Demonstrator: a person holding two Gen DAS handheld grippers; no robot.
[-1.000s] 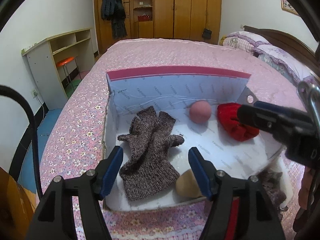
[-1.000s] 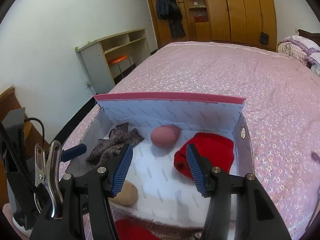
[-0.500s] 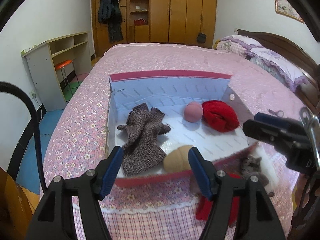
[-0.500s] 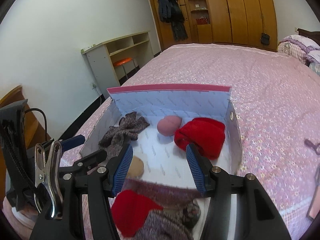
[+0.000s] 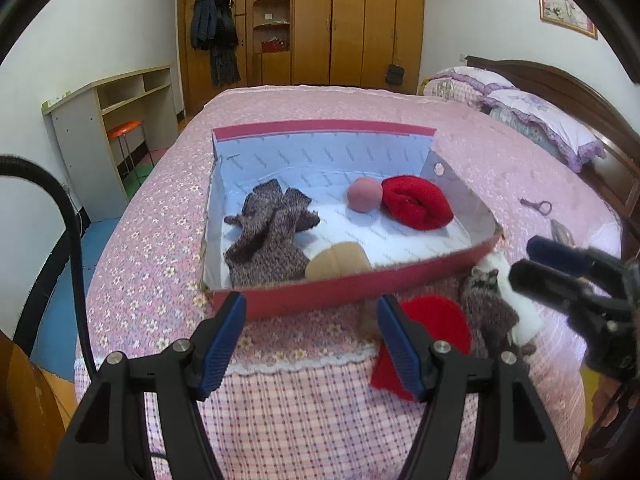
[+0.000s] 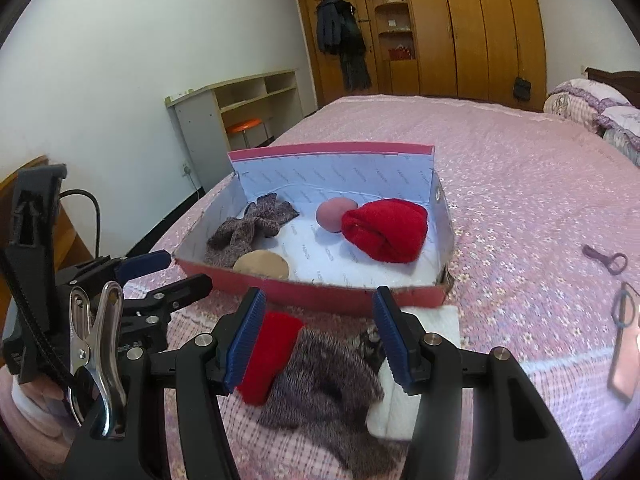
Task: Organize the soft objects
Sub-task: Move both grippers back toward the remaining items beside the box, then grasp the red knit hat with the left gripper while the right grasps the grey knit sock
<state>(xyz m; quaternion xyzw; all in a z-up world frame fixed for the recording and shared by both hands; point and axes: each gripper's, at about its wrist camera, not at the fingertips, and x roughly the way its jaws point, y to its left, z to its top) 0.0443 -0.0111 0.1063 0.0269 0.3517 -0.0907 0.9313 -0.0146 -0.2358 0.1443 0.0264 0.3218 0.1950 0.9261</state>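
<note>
On the pink floral bedspread (image 5: 160, 216) sat the shallow red cardboard box (image 5: 352, 284), holding grey knitted gloves (image 5: 268, 232), a pink ball (image 5: 364, 196), a rolled red cloth (image 5: 418, 202) and a tan pad (image 5: 338, 264). I held both grippers short of it, the left gripper (image 5: 310, 338) and right gripper (image 6: 320, 336) gaping wide, gripping nothing. Beneath the right lay a red knit piece (image 6: 270, 356), a grey knitted glove (image 6: 328, 388) and a white cloth (image 6: 432, 320).

1. The tan cushion (image 5: 337, 265) is partly hidden behind the red box wall (image 5: 360, 286).
2. The white cloth (image 6: 416, 376) lies mostly under the grey knit piece (image 6: 320, 392).
3. The phone (image 6: 624, 356) is cut off by the fisheye edge.
</note>
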